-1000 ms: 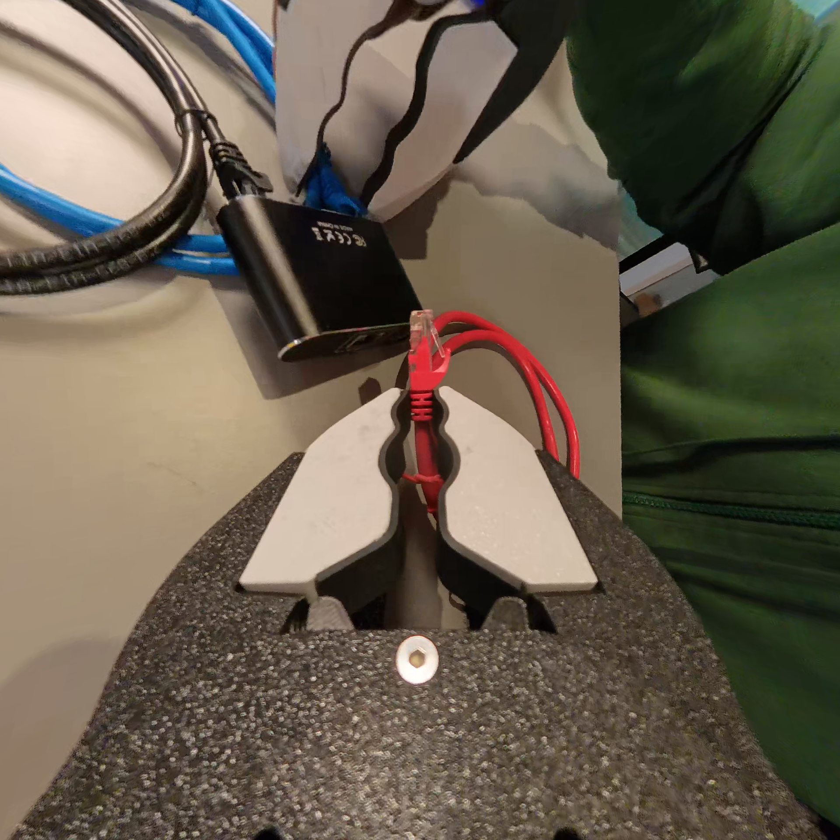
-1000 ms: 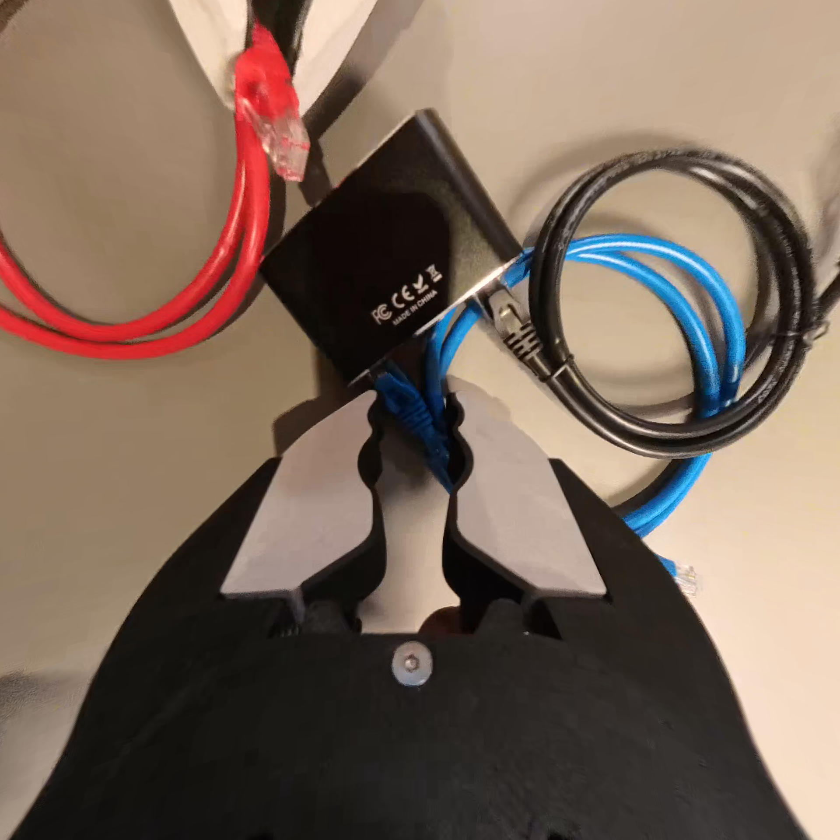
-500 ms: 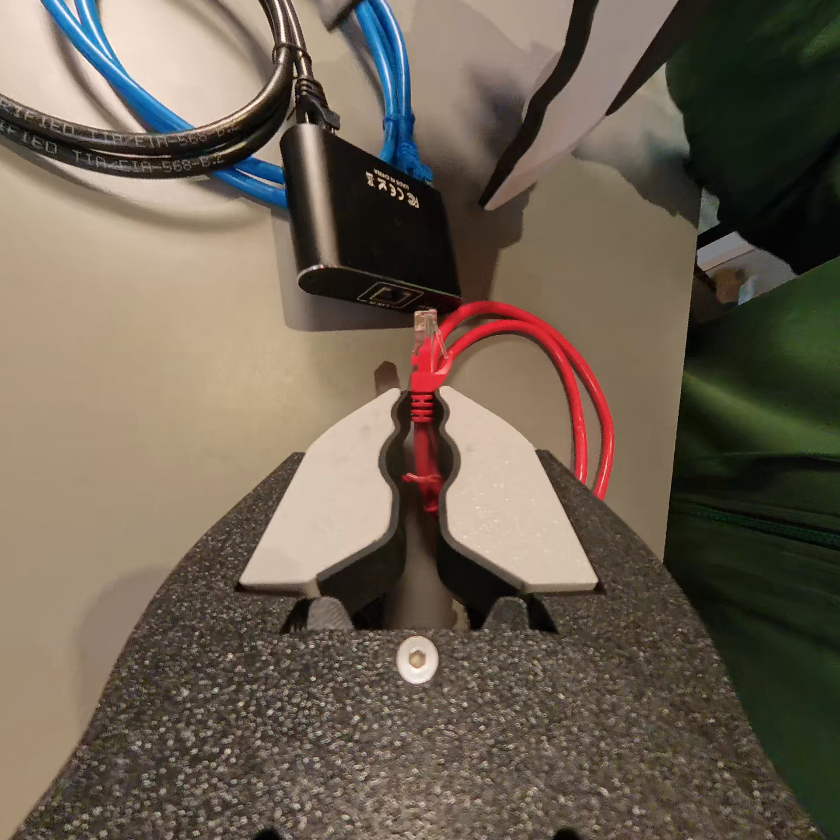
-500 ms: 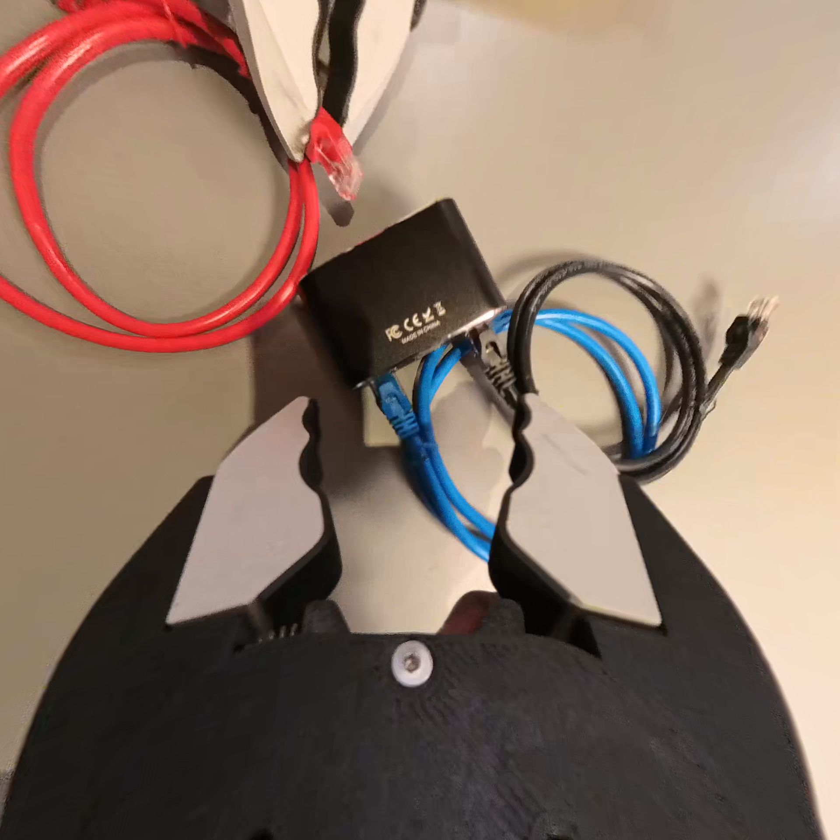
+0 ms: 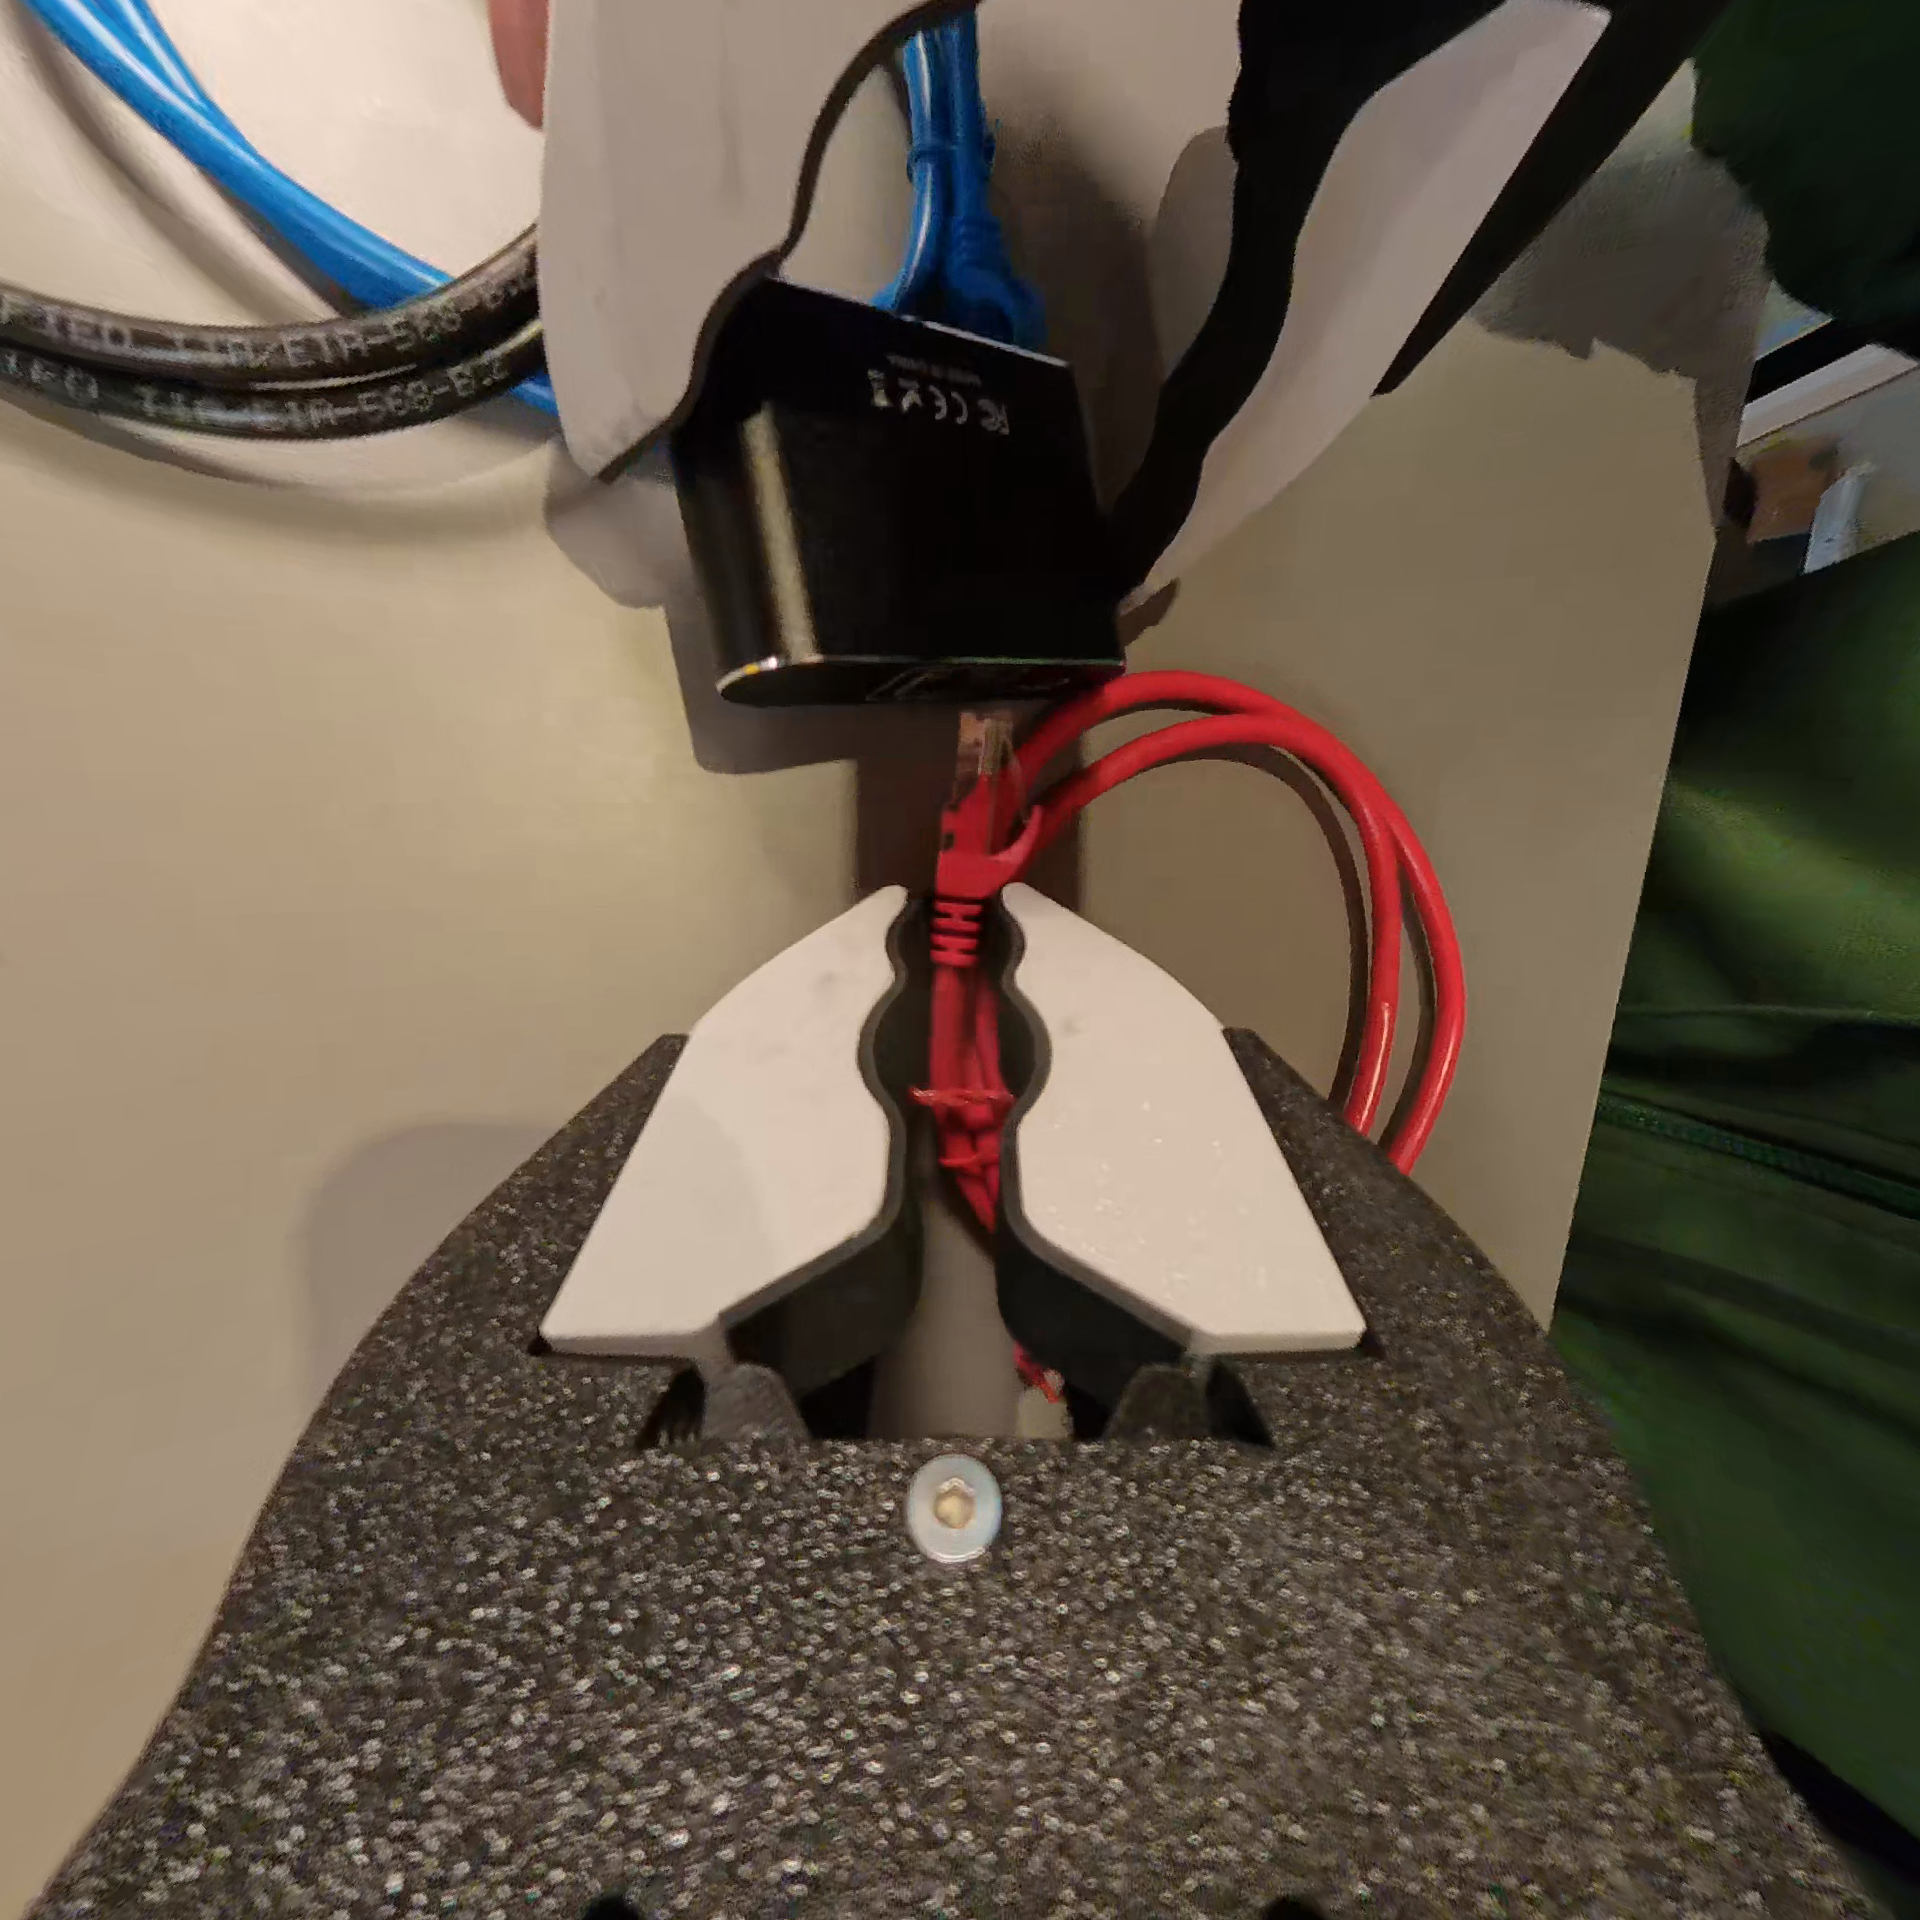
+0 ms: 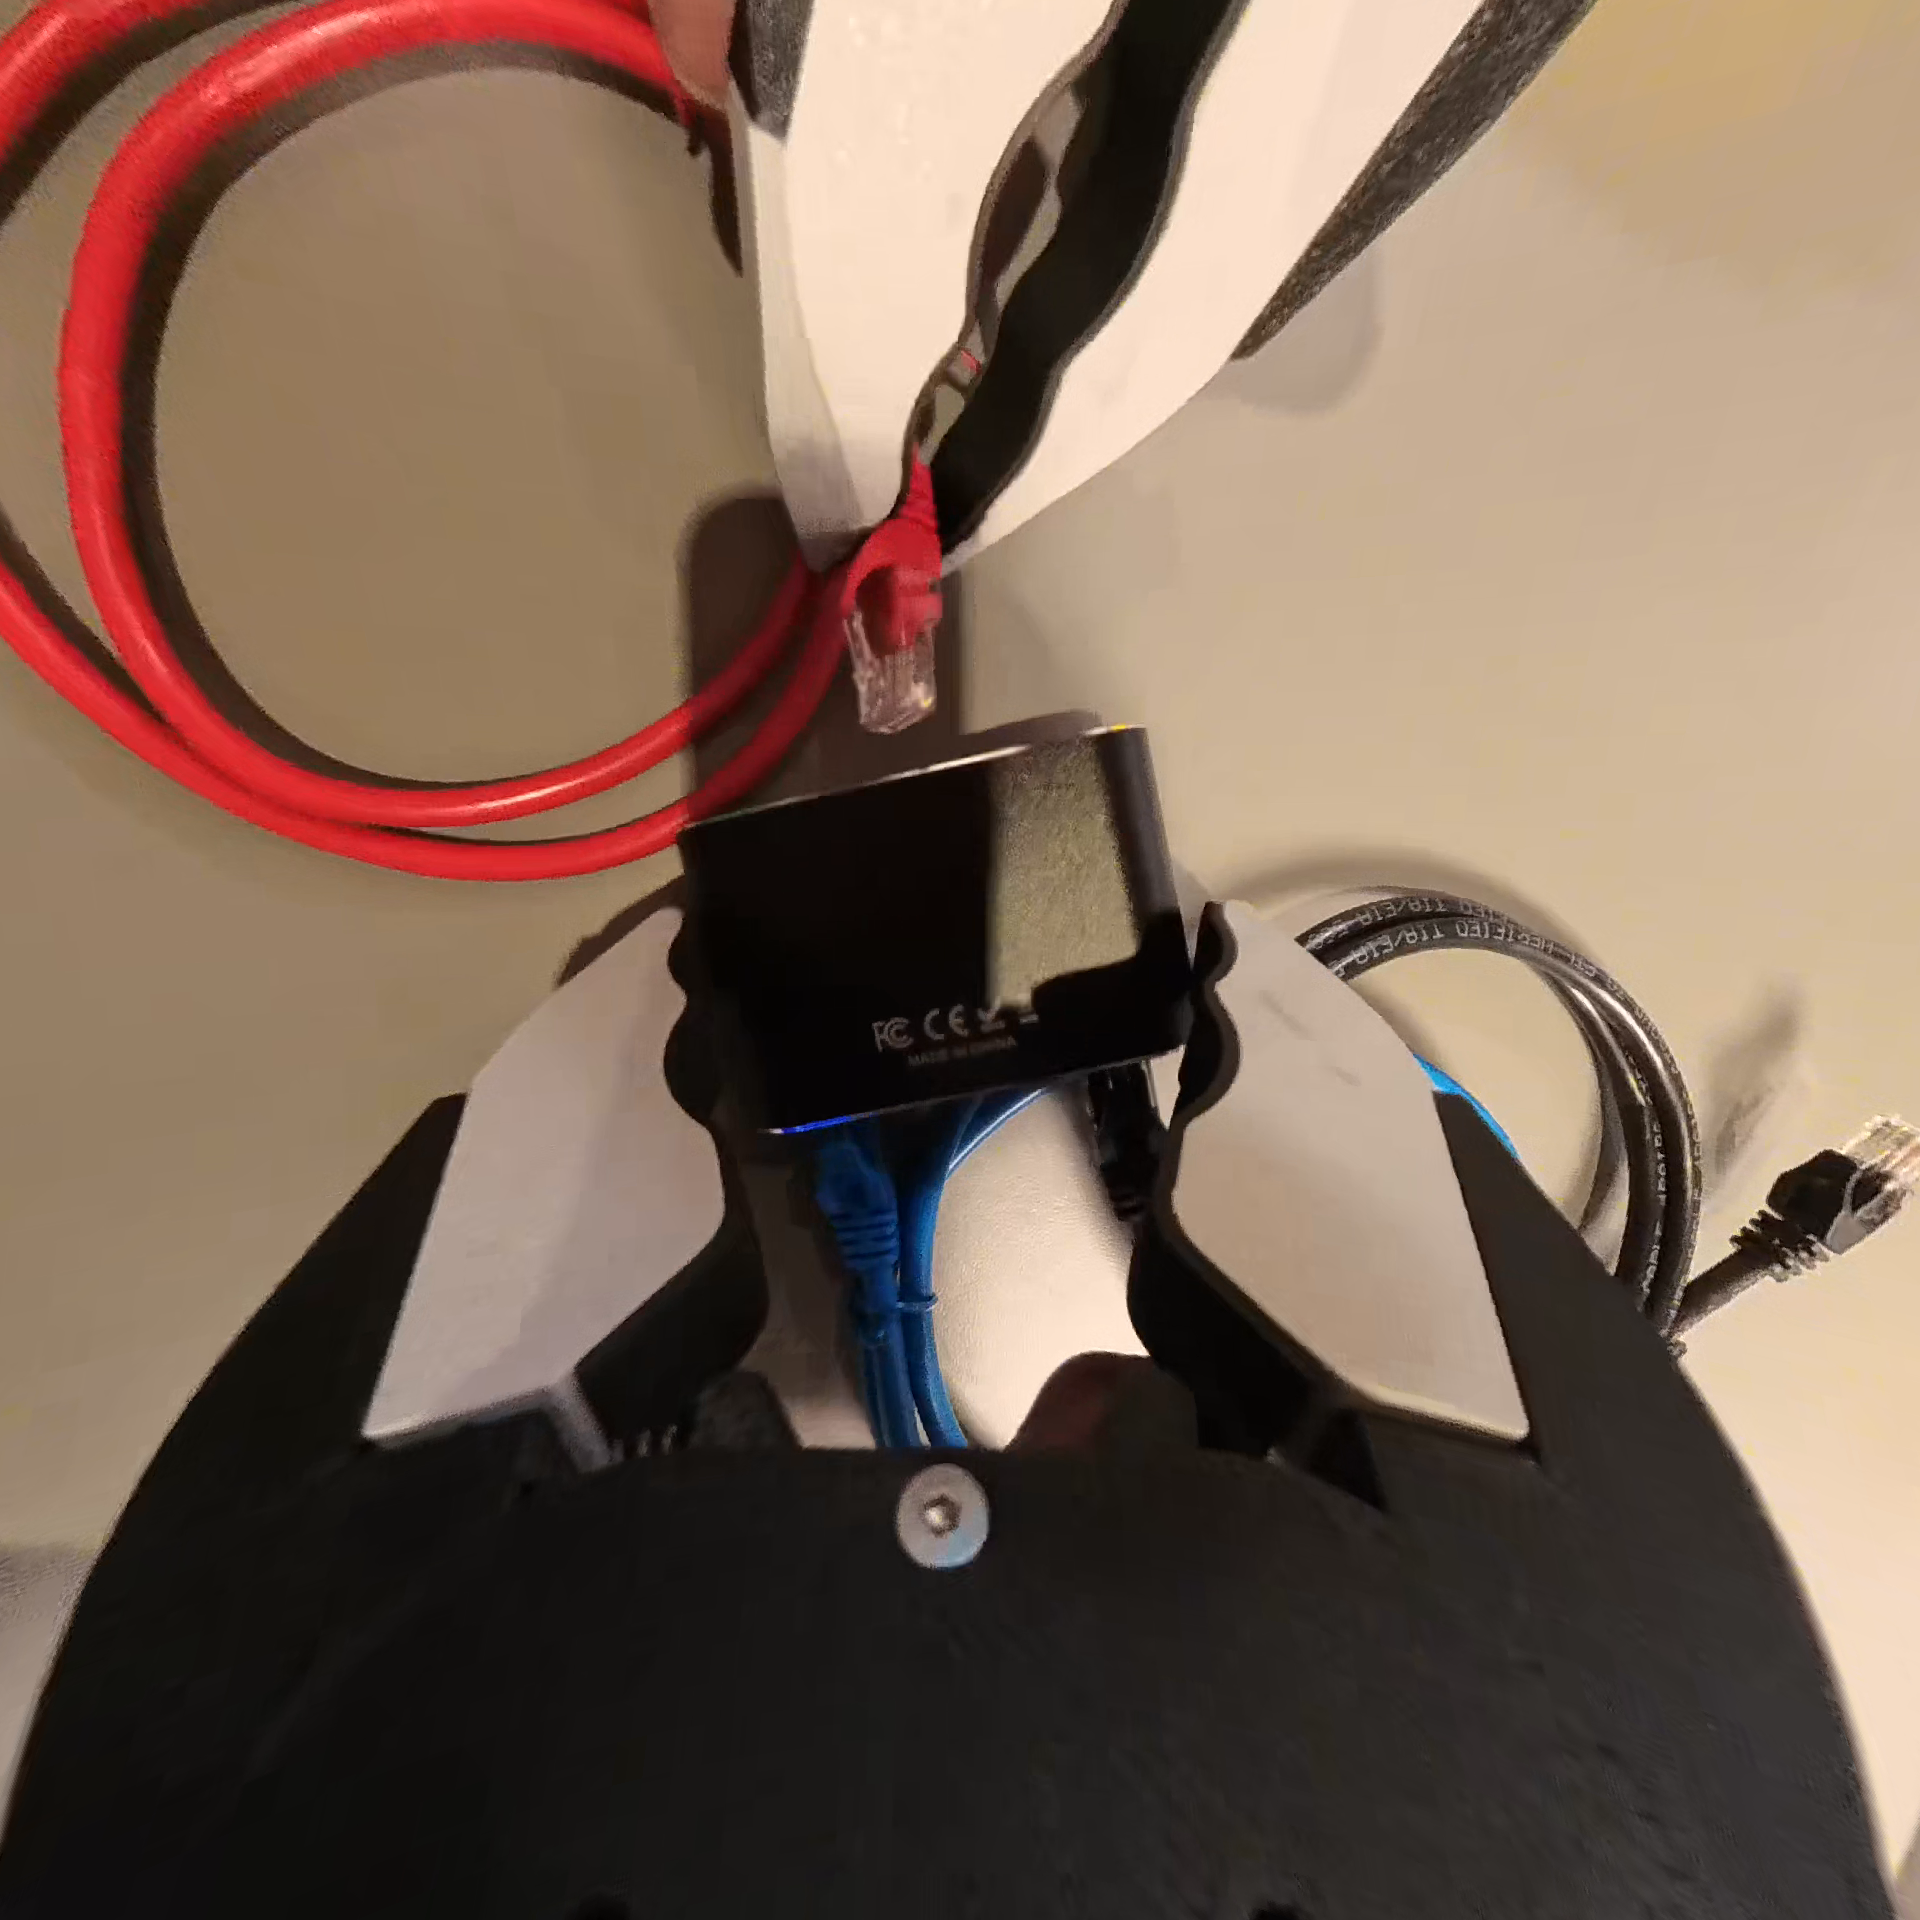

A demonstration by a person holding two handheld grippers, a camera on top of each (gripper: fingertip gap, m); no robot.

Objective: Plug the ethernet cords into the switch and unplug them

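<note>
The black switch (image 6: pixel 935 935) lies on the beige table. My right gripper (image 6: pixel 940 935) straddles it, one finger pressed on each side. A blue cord (image 6: pixel 857 1216) and a black cord (image 6: pixel 1122 1143) are plugged into the switch's side nearest that gripper. My left gripper (image 5: pixel 956 904) is shut on the red ethernet cord (image 5: pixel 961 862) just behind its plug. The clear plug tip (image 5: pixel 982 743) sits at the switch's (image 5: pixel 914 520) near face, at the port's mouth. In the right wrist view the red plug (image 6: pixel 894 665) is just short of the switch's far face.
The red cord's loops (image 6: pixel 364 800) lie at the left. The black cord's coil (image 6: pixel 1621 1060) and its loose plug (image 6: pixel 1860 1174) lie at the right. A person's green sleeve (image 5: pixel 1766 1039) is past the table edge (image 5: pixel 1662 831) in the left wrist view.
My right gripper let go of the blue plug, opened wide, moved forward and closed around the switch. My left gripper carried the red plug up to the switch's port face.
</note>
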